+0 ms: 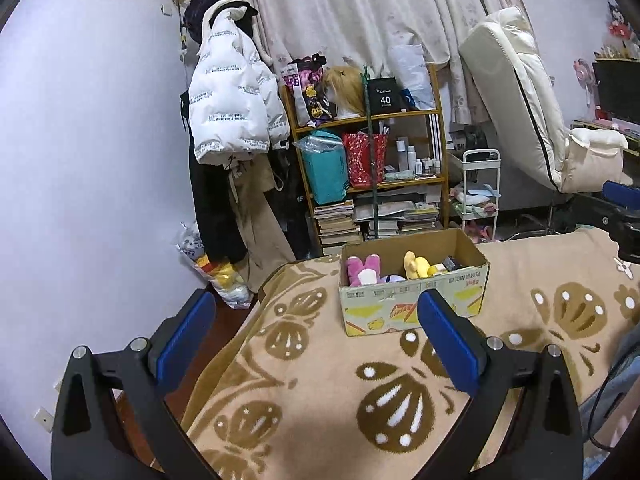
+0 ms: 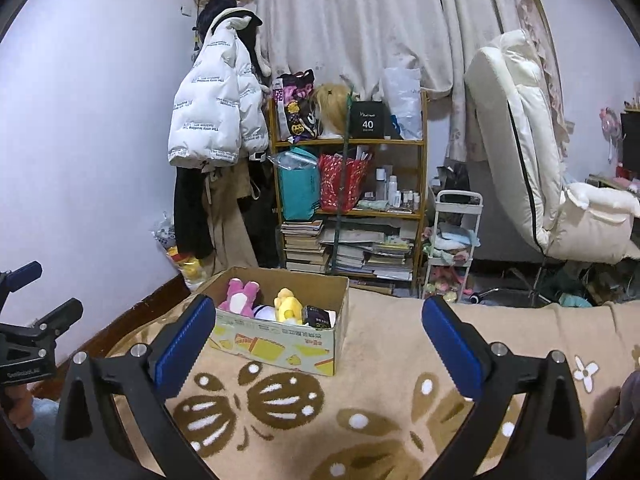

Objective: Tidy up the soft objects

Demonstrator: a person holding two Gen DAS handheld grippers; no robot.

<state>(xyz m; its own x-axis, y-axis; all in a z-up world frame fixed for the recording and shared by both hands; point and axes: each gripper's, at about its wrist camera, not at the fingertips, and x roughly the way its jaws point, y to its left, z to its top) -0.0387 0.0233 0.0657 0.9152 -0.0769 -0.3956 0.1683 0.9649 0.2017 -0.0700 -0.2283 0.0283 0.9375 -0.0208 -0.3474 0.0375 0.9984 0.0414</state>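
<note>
Left gripper (image 1: 316, 330) and right gripper (image 2: 320, 336) hovering wide open, empty, over blanket (image 1: 320, 392). Cardboard box (image 1: 412, 304) holding pink plush (image 1: 362, 268), yellow plush (image 1: 416, 266), possibly others.

Blanket, near side: the patterned blanket (image 1: 304, 392) lies bare from its near edge up to the cardboard box (image 1: 412, 300), open for passing.
Blanket, right side: bare toward its right edge in the right wrist view.
Box: stands near the blanket's far edge, top open; pink plush (image 1: 362, 269) and yellow plush (image 1: 416, 266) fill much of the inside.
Beyond far edge: bookshelf (image 1: 368, 168) and hanging white jacket (image 1: 234, 92) block the way.
</note>
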